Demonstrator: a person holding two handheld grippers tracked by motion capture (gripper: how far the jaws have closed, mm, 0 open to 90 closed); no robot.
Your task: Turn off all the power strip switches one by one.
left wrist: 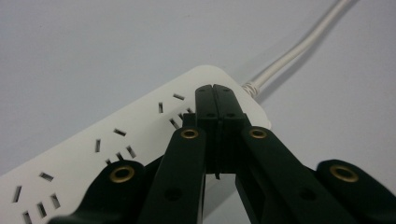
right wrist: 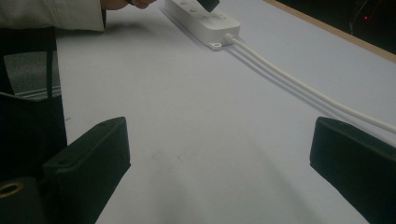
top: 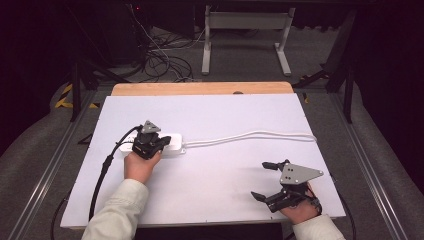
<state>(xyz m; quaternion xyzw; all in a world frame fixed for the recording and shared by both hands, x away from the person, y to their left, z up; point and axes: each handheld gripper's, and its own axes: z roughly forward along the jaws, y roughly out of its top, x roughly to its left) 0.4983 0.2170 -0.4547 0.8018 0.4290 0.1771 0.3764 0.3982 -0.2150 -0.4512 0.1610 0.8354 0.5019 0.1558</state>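
Pressing down on the power strip, the left gripper is keeping its fingers together, probably poking a switch; the right gripper is idling, fingers apart.

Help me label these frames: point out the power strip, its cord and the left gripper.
power strip (left wrist: pixel 93 154): left gripper view, its socket face.
cord (top: pixel 250 135): high view, mid-run across the table.
left gripper (left wrist: pixel 215 89): left gripper view, tips of its shut fingers over the strip's cord end.
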